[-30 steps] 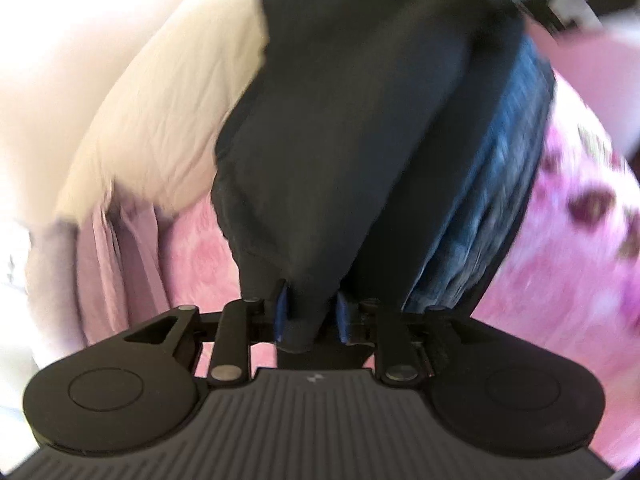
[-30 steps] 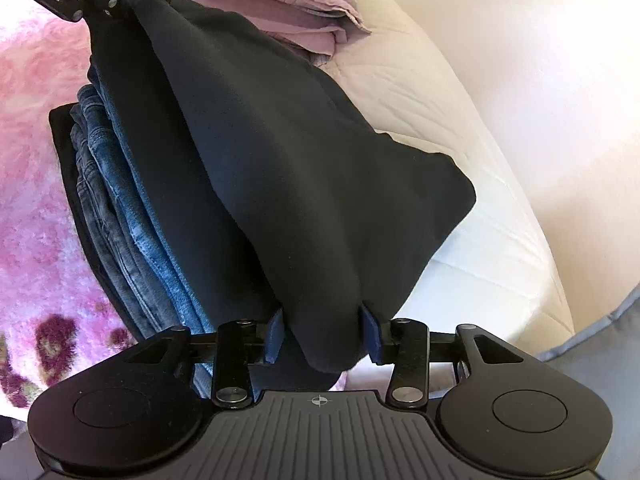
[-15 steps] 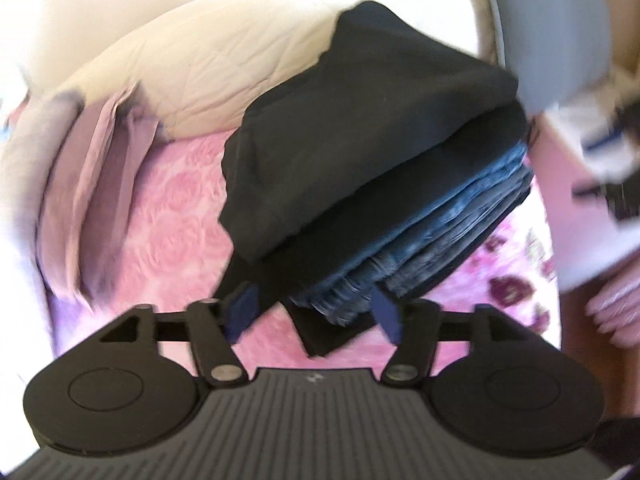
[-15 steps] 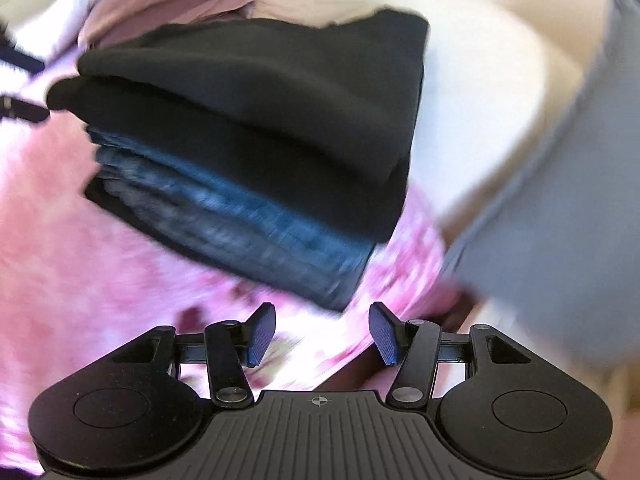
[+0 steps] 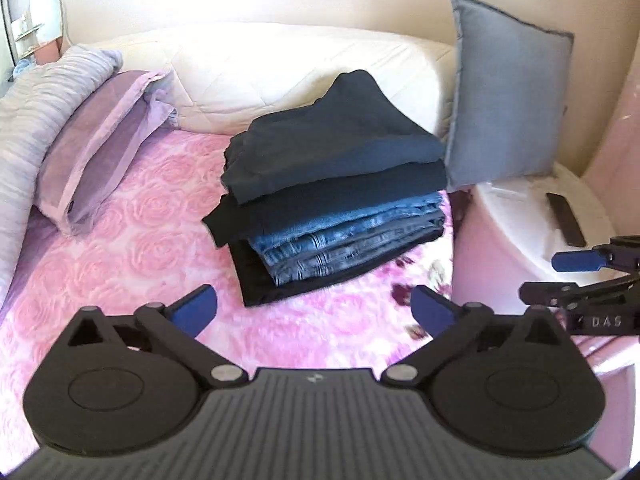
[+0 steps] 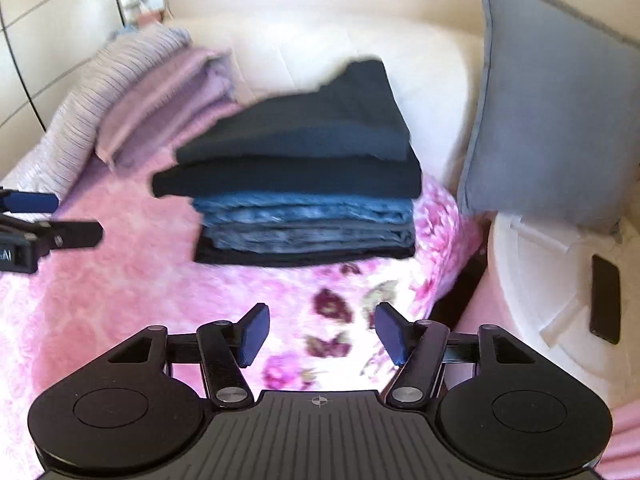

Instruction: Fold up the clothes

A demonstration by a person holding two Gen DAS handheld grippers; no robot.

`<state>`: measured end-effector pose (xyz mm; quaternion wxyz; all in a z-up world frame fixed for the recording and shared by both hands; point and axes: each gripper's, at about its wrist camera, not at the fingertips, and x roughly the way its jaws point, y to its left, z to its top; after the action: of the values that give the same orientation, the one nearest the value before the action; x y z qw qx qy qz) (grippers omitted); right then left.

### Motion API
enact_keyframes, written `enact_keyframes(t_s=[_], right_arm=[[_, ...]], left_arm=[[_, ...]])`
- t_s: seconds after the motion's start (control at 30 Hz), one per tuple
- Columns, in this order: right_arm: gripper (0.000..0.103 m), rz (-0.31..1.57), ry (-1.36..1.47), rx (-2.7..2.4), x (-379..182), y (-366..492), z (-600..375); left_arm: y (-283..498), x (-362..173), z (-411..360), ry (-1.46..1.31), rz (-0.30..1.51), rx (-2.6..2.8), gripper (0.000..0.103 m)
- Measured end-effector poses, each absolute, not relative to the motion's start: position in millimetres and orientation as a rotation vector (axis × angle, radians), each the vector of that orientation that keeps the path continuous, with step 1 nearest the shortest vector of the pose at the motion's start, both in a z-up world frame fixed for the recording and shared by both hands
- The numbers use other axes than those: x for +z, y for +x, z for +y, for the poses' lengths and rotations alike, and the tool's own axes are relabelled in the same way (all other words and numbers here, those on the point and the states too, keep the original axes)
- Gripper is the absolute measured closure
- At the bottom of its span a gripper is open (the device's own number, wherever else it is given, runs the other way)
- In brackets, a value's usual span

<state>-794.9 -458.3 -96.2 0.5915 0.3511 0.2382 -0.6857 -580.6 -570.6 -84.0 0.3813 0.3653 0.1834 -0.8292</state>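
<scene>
The left gripper [image 5: 314,310] hangs above the pink rose-patterned bedspread [image 5: 132,248] with its jaws spread wide and nothing between them; the right gripper [image 6: 320,332] hovers likewise over the flowered edge of the bedspread [image 6: 132,280], jaws apart and bare. Each shows at the edge of the other's view, well short of the clothes. Ahead of both sits the stack of folded clothes [image 5: 336,204] on the bed: a dark folded top [image 5: 340,144] uppermost, another dark garment under it, then folded blue jeans [image 5: 348,240], with a black piece at the bottom. Behind the stack lies a cream quilted bolster [image 5: 280,68]. To its left rests a lilac pillow [image 5: 100,136] beside a striped grey blanket [image 5: 36,92]. To its right a grey cushion [image 5: 504,104] stands upright, leaning over a white round nightstand [image 5: 516,232] that carries a dark phone [image 5: 566,218].
</scene>
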Motion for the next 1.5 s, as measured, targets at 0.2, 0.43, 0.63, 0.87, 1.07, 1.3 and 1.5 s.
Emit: enact_keyframes(t_s=[0.2, 0.43, 0.63, 0.87, 1.07, 1.3, 1.5], right_arm=[[0.02, 0.557, 0.774, -1.662, -59.6, -741.5, -415.9], [0.02, 0.543, 0.783, -1.716, -31.8, -720.8, -385.6], [0.02, 0.578, 0.758, -1.733, -17.4, -712.9, -379.9], [0.02, 0.564, 0.734, -1.699, -10.1, -698.4, -376.6], [0.02, 0.56, 0.717, -1.674, -8.8, -698.3, -384.1], [0.02, 0.546, 0.717, -1.668, -4.7, -709.2, -390.2], [0.02, 0.542, 0.72, -1.658, -5.3, -717.1, -392.3]], left_arm=[[-544.0, -61.4, -530.9, 0.928, 0.456, -2.074, 0.002], [-519.6, -37.6, -503.0, 0.837, 0.456, -2.066, 0.002], [-513.3, -20.5, -490.8, 0.739, 0.473, -2.055, 0.005], [-520.5, -18.4, -486.1, 0.75, 0.523, -2.013, 0.005], [-525.6, -18.1, -486.5, 0.758, 0.525, -1.993, 0.005], [-536.7, -19.5, -486.1, 0.792, 0.5, -1.964, 0.004], [-543.9, -21.1, -484.8, 0.807, 0.503, -1.966, 0.004]])
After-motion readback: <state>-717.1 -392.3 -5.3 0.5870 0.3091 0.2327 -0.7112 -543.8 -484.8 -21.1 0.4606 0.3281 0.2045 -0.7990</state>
